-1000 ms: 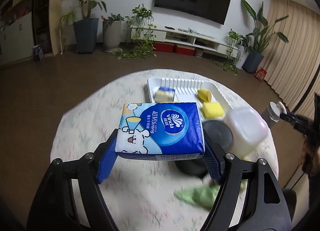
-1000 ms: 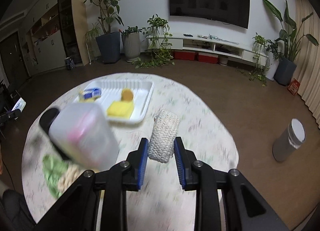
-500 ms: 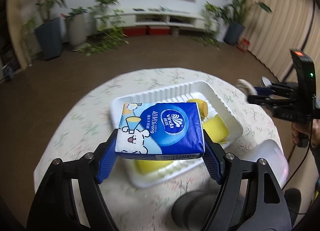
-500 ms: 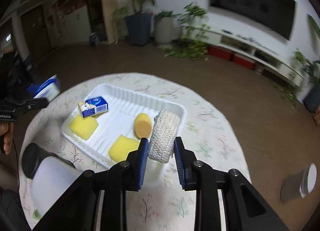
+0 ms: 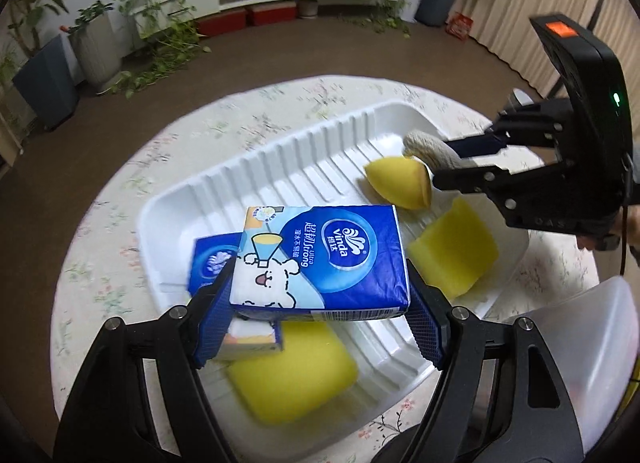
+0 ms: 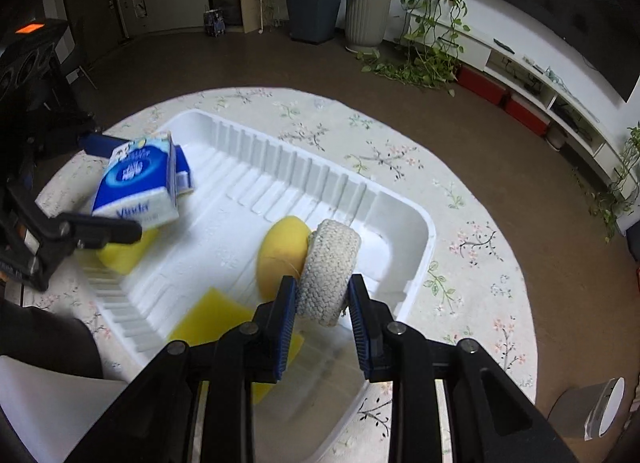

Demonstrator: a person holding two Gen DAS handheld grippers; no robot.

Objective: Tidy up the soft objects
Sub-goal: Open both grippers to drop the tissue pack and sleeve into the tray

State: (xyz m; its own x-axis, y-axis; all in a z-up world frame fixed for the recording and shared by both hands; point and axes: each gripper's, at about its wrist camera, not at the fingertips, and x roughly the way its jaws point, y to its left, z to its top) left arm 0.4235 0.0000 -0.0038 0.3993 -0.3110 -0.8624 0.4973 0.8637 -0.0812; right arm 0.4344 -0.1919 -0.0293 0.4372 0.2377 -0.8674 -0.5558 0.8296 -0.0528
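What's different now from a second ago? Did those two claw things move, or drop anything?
Both moved in over the white tray. The left gripper carried its blue tissue pack from beside the tray to above the small pack and a yellow sponge. The right gripper brought its knitted roll beside the oval sponge. Nothing was released; the tray's contents stayed put.

The blue tissue pack (image 5: 320, 263) has a white logo oval on its top face with the word "Vinda" in it. At 9 o'clock from the oval the words "Ultra Strong" stand beside a line of Chinese characters. In the right wrist view the same pack (image 6: 138, 185) shows "Vinda" on its white end face. The print on the smaller blue pack (image 5: 212, 263) is too blurred to read.
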